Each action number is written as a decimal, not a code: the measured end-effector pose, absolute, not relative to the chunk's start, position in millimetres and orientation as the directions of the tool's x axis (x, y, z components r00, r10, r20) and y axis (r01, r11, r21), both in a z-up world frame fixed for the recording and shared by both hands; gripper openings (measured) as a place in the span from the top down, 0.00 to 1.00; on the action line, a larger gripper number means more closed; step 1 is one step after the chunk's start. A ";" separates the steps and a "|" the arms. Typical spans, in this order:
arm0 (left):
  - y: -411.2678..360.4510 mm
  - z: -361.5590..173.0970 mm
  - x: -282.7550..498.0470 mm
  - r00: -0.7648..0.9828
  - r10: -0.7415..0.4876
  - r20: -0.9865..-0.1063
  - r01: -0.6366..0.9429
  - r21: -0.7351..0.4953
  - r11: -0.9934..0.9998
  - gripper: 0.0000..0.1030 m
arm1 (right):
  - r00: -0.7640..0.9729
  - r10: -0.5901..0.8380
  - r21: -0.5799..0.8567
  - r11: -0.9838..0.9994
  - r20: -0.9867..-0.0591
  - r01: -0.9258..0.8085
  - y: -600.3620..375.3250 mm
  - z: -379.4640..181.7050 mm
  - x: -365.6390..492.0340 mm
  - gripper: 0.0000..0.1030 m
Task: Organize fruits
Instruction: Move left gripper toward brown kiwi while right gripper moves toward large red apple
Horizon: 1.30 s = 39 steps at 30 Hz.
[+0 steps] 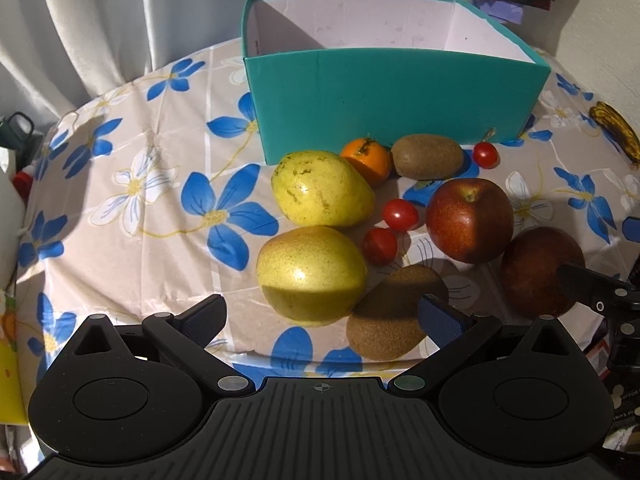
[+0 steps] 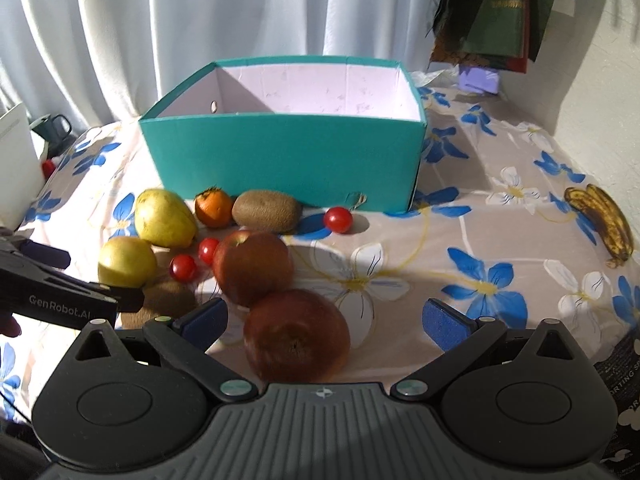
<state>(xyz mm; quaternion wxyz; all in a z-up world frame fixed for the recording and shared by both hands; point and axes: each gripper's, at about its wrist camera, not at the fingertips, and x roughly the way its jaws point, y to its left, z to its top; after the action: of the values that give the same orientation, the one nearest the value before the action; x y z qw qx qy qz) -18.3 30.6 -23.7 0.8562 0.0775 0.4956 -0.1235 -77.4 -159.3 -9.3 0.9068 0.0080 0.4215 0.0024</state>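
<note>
A teal box (image 1: 396, 96) with a white, empty-looking inside stands at the back of the table; it also shows in the right wrist view (image 2: 288, 160). In front of it lie two yellow pears (image 1: 320, 188) (image 1: 310, 274), a tangerine (image 1: 368, 160), two kiwis (image 1: 426, 156) (image 1: 394, 312), three cherry tomatoes (image 1: 400, 214), and two red apples (image 1: 470, 220) (image 1: 540, 272). My left gripper (image 1: 322, 318) is open, with the near pear and near kiwi between its fingers. My right gripper (image 2: 326, 320) is open around the near apple (image 2: 296, 334).
Spotted bananas (image 2: 604, 220) lie at the table's right edge. The flowered tablecloth (image 2: 480, 264) covers the table. White curtains (image 2: 200, 20) hang behind. A dark mug (image 2: 52, 128) stands off the left edge. The left gripper's finger (image 2: 60, 292) reaches in from the left.
</note>
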 end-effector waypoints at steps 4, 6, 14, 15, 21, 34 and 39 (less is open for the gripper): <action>34.5 -28.9 -16.3 0.447 -0.172 -0.878 0.289 -0.040 0.956 0.00 | 0.645 0.029 0.035 0.999 -0.764 -0.003 -160.0 -14.3 -80.0 0.00; 36.5 -29.1 -15.5 0.431 -0.209 -0.878 0.294 -0.083 0.952 0.00 | 0.639 0.018 0.025 1.000 -0.769 0.002 -158.4 -15.7 -78.8 0.00; 33.5 -29.9 -13.0 0.415 -0.255 -0.874 0.334 -0.114 0.936 0.00 | 0.597 0.007 0.016 1.000 -0.802 0.010 -154.8 -22.9 -73.7 0.00; 32.6 -30.3 -13.9 0.410 -0.266 -0.872 0.342 -0.124 0.931 0.00 | 0.597 0.008 0.018 1.000 -0.802 0.012 -154.9 -23.2 -73.6 0.00; 27.0 -31.9 -13.3 0.410 -0.269 -0.872 0.351 -0.121 0.928 0.00 | 0.591 0.012 0.016 1.000 -0.807 0.002 -153.3 -25.0 -70.9 0.00; 26.6 -30.8 -8.4 0.411 -0.254 -0.875 0.330 -0.117 0.937 0.00 | 0.602 0.037 0.036 0.999 -0.798 -0.015 -153.3 -20.9 -67.2 0.00; 24.5 -29.9 -8.1 0.416 -0.244 -0.876 0.331 -0.104 0.938 0.00 | 0.596 0.035 0.033 0.999 -0.803 -0.014 -154.7 -21.1 -66.5 0.00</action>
<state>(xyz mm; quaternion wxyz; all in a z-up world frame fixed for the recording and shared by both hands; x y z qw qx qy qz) -8.1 24.5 -29.9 0.8404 0.0424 0.5125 -0.1713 -66.5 -154.7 -21.1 0.8931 0.0116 0.4495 0.0136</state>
